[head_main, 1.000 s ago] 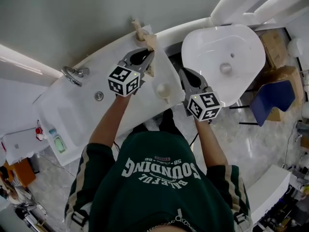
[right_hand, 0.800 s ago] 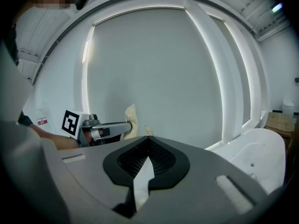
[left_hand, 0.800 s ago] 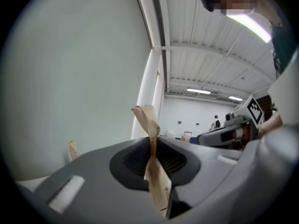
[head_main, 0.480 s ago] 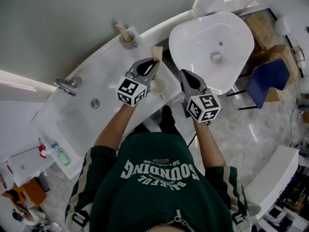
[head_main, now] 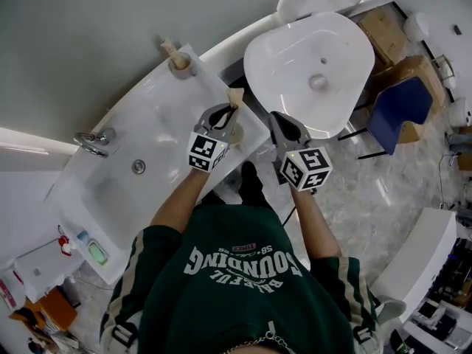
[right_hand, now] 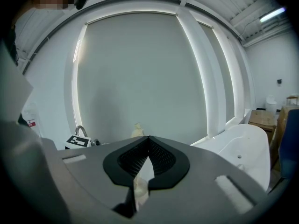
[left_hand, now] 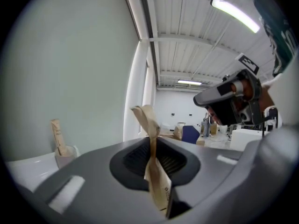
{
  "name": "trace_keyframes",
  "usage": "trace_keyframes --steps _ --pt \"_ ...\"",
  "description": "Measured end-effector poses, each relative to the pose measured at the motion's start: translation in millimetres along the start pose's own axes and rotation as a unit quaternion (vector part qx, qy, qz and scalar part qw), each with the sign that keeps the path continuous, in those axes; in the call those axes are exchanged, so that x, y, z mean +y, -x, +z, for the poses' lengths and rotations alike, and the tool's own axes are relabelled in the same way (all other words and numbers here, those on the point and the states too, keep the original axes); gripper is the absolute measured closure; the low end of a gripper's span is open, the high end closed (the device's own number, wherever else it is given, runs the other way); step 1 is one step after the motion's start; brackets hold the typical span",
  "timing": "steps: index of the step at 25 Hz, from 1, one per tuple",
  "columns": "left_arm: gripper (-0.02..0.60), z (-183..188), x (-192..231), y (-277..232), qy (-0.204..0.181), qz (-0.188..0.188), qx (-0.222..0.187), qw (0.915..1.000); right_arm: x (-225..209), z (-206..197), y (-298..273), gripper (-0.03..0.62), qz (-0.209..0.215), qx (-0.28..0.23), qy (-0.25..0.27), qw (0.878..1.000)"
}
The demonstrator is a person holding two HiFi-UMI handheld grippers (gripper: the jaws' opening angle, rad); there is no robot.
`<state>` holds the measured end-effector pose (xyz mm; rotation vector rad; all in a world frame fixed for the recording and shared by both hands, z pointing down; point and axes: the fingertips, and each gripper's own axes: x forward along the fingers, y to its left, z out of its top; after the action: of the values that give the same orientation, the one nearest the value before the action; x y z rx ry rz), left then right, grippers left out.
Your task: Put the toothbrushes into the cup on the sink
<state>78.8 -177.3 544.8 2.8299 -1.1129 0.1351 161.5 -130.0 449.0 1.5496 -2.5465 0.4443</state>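
Observation:
My left gripper (head_main: 225,115) is shut on a toothbrush in a tan paper wrapper (left_hand: 152,157). The wrapper sticks out past the jaw tips (head_main: 234,96), over the near right part of the white sink counter (head_main: 158,127). The cup (head_main: 179,63) stands at the counter's far corner, to the left of and beyond that gripper, and holds another wrapped toothbrush (left_hand: 57,133). My right gripper (head_main: 280,120) hangs beside the counter's right end with its jaw tips touching. Nothing sticks out past them. Only a pale sliver shows in the slit behind the tips.
A faucet (head_main: 92,140) and drain (head_main: 138,167) lie at the counter's left. A small white round object (head_main: 236,133) sits on the counter by the left gripper. A second white basin (head_main: 310,50) stands to the right, with a blue chair (head_main: 394,116) and cardboard boxes (head_main: 383,28) beyond.
Both grippers have drawn back from the cup toward the counter's near edge. The left one still carries the wrapped toothbrush, and the gap to the cup has grown.

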Motion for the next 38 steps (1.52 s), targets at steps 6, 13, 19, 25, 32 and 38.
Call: trace_keyframes --steps 6,13,19,25,32,38 --pt "0.492 -30 -6 -2 0.003 -0.001 0.032 0.9995 0 -2 -2 0.591 -0.003 0.006 0.001 1.0" --pt "0.491 -53 -14 6 -0.007 -0.021 0.068 0.9974 2 -1 -7 0.591 -0.001 0.009 0.001 1.0" --pt "0.491 -74 -18 12 -0.02 -0.037 0.127 0.9909 3 -2 -13 0.591 0.006 0.012 0.002 1.0" --pt "0.46 -92 -21 19 -0.006 -0.058 0.163 0.9849 9 -4 -21 0.591 0.016 0.015 0.002 1.0" --pt "0.439 -70 1 37 0.006 -0.028 0.133 0.9908 24 -2 -36 0.591 0.039 0.017 0.012 0.999" --pt "0.44 -46 52 78 0.014 0.053 0.099 0.9936 66 9 -64 0.591 0.09 0.003 0.026 0.996"
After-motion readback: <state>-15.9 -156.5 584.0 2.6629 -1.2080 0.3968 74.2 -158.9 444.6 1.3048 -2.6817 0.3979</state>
